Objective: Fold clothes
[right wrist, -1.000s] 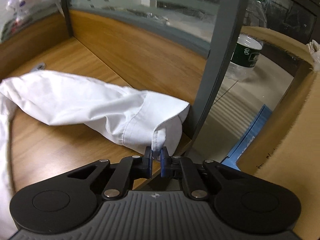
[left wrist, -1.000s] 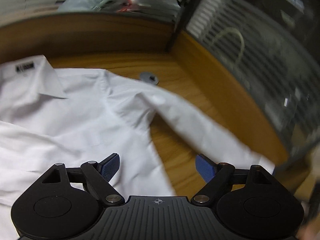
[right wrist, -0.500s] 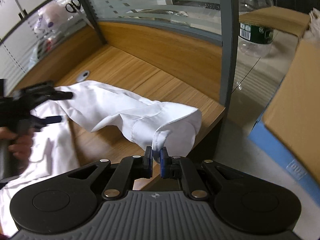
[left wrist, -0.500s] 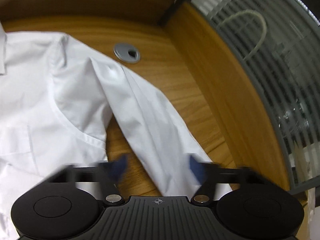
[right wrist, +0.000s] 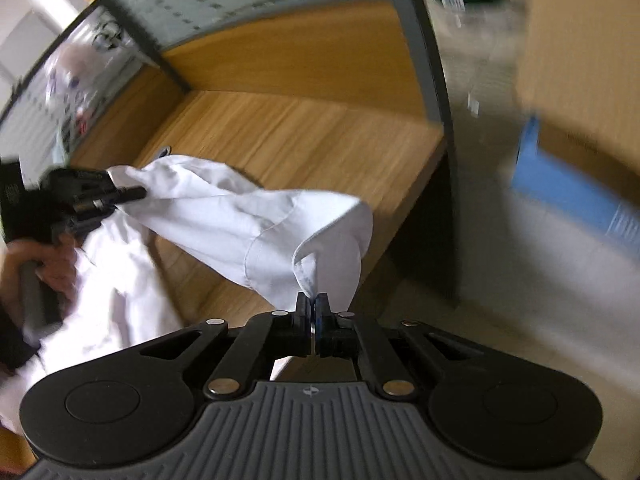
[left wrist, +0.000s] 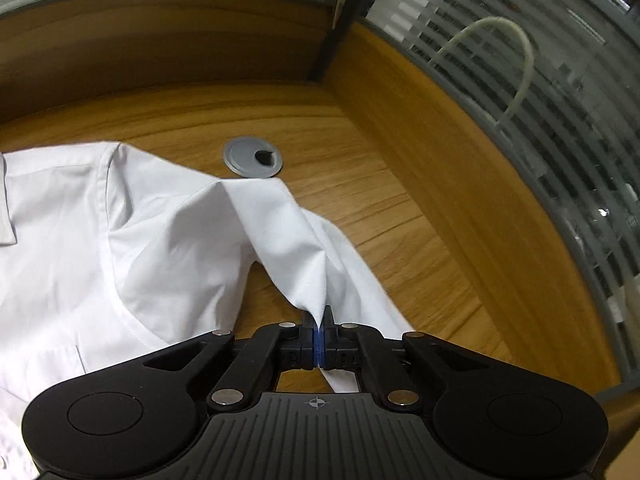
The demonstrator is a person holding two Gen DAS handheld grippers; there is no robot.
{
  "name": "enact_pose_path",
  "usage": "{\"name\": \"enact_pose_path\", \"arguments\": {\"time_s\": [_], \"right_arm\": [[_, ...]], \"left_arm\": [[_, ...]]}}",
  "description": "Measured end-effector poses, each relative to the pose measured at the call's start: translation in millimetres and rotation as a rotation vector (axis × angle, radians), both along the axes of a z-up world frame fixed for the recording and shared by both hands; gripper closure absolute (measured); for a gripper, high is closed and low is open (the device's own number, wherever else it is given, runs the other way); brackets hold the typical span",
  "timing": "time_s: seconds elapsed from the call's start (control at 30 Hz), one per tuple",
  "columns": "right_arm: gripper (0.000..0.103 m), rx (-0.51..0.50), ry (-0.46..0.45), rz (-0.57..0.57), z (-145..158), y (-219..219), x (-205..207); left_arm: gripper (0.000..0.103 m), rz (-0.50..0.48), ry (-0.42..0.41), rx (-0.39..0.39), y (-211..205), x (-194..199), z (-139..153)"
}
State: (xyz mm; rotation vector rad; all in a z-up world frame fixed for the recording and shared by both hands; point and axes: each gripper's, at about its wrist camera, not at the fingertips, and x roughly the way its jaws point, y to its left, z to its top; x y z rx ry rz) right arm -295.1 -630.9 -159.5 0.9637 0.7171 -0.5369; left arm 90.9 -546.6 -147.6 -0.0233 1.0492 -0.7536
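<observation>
Two hand-held grippers (left wrist: 319,322) (right wrist: 312,304) pinch one shirt's (left wrist: 80,240) sleeve (right wrist: 224,216), seemingly.

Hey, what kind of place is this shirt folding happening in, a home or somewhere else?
Probably an office cubicle, not a home: a wooden desk with a round grey cable grommet, enclosed by frosted striped glass partitions on dark frames.

White shirt (left wrist: 80,248) spread on desk, sleeve (right wrist: 240,216) lifted, pinched at both ends.

Bare bench (left wrist: 360,184) lies open beyond the shirt (left wrist: 120,240); wooden partitions (left wrist: 460,184) wall its back and right, meeting at a corner post (left wrist: 340,20).
</observation>
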Motion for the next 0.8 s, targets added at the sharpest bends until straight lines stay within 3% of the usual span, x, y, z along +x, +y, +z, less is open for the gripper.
{"name": "enact_pose_path", "arguments": {"time_s": [0.07, 0.2, 0.27, 0.33, 0.57, 0.63, 0.67, 0.7, 0.8], "right_arm": [[0.101, 0.057, -0.021, 0.001, -6.2, -1.4, -5.3], [0.095, -0.064, 0.060, 0.111, 10.4, 12.0, 7.9], [0.086, -0.137, 0.099, 0.158, 20.0, 18.8, 17.3], [0.070, -0.213, 0.144, 0.200, 26.3, 26.1, 28.4], [0.069, -0.245, 0.244, 0.282, 11.2, 29.0, 59.1], [0.072, -0.269, 0.267, 0.265, 6.4, 27.9, 57.0], [0.080, -0.265, 0.270, 0.244, 4.2, 24.9, 53.4], [0.101, -0.249, 0.264, 0.213, 2.1, 20.3, 48.1], [0.103, -0.202, 0.258, 0.119, -1.8, 5.2, 28.0]], "left_arm": [[0.100, -0.024, -0.007, 0.023, 3.0, 2.1, -4.4], [0.100, -0.042, -0.015, 0.039, 5.2, 2.6, -9.6], [0.100, -0.028, -0.003, 0.037, 5.6, 4.3, -11.2], [0.100, -0.022, 0.004, 0.037, 6.4, 4.3, -12.5], [0.100, -0.006, 0.005, 0.038, 6.6, 5.2, -13.6], [0.100, 0.000, -0.016, 0.053, 7.0, 3.8, -12.8], [0.100, 0.003, -0.024, 0.061, 7.2, 3.5, -12.7], [0.100, 0.009, -0.026, 0.068, 7.4, 4.9, -13.8], [0.100, 0.028, -0.010, 0.076, 9.1, 11.0, -17.3]]}}
